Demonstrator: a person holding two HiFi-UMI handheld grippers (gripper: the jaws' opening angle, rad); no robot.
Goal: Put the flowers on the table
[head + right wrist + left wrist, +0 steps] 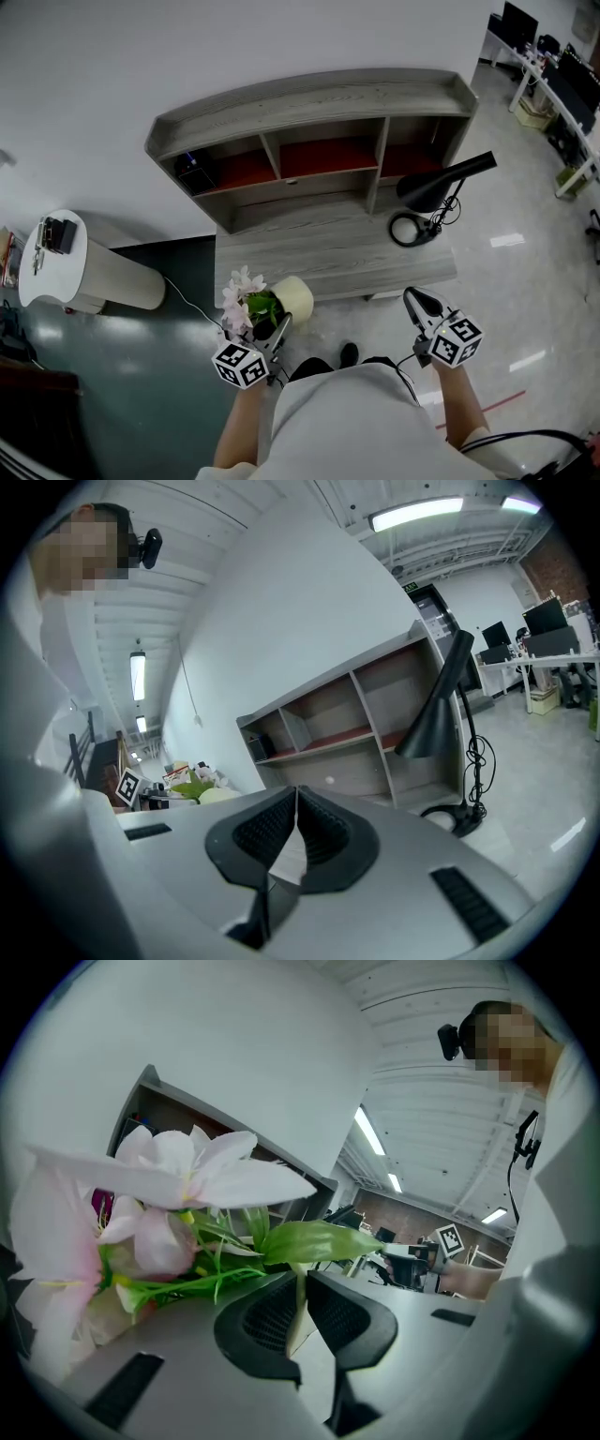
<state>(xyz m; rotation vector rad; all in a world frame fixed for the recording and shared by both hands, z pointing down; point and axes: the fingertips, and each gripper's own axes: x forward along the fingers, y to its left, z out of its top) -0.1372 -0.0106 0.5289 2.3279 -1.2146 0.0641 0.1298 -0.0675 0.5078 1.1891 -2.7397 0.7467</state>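
Left claw (299,1276) holds flowers (178,1180) by pot (293,297), seemingly; right claw (296,791) closed.

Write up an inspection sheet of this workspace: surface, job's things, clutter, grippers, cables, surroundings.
Surface: gray wooden desk with a shelf hutch; its top is mostly bare.
Job's things: pink flowers in a pale pot, at the desk's front-left edge; whether the pot rests on the desk cannot be told.
Clutter: black desk lamp at the desk's right end; dark box in the left cubby.
Grippers: left hand-held gripper shut on the pot's rim; right hand-held gripper shut, empty.
Cables: lamp cord looped by the lamp's base; thin cable across the floor.
Surroundings: white round stand at left; office desks with monitors far right.
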